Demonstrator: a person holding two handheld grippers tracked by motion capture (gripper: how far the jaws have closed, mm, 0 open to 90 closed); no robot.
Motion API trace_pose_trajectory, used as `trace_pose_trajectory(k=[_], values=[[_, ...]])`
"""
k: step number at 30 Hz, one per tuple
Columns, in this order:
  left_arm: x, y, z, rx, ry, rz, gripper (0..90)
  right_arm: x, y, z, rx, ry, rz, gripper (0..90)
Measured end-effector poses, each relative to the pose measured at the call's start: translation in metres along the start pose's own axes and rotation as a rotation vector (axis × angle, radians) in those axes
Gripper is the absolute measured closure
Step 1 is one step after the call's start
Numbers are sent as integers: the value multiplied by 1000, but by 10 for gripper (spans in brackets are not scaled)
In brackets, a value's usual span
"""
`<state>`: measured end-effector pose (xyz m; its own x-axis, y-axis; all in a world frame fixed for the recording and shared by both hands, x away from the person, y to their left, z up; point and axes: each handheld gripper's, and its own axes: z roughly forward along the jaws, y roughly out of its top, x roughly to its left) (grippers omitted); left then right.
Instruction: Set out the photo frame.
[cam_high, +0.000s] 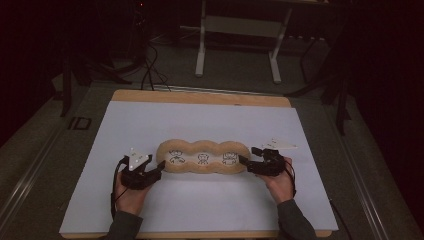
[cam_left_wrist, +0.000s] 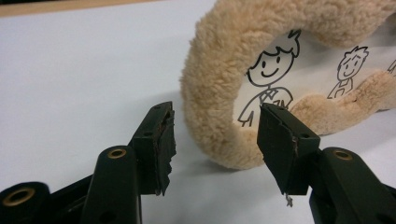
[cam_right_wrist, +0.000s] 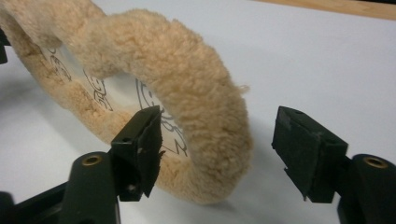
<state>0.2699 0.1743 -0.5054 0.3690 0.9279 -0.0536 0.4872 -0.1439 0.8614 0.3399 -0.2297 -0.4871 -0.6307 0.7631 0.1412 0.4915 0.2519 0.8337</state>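
While both pairs of jaws stood apart with nothing pressed between the pads, the left gripper (cam_high: 158, 170) was seen straddling the near-left curve of the plush frame (cam_high: 202, 157), its fingers (cam_left_wrist: 156, 144) set either side of the fuzzy rim without touching it, and the right gripper (cam_high: 245, 161) was seen likewise around the opposite end, one of its fingers (cam_right_wrist: 142, 149) just inside the rim and the other well clear outside it. No grip was made out at either end. The plush frame was found lying flat near the middle of the white mat (cam_high: 150, 120), a little toward six o'clock, stretched from nine o'clock to three o'clock, with three cartoon figures drawn in its windows. Its tan pile was judged soft, light and easily squashed, unlikely to slip but likely to sag in the middle if lifted by one end alone. A hold on the padded rim at each end was judged best, since the thin printed panels inside could crease. Beyond the mat, the wooden board (cam_high: 200, 97) was seen at twelve o'clock.
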Motion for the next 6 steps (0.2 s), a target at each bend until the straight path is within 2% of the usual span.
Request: trace_pose_trajectory(k=[4, 6], values=[[9, 2, -12, -15, 12, 19, 447, -5, 0, -9, -11, -2, 6, 290], [14, 4, -19, -20, 42, 43, 438, -9, 0, -14, -15, 0, 13, 281]])
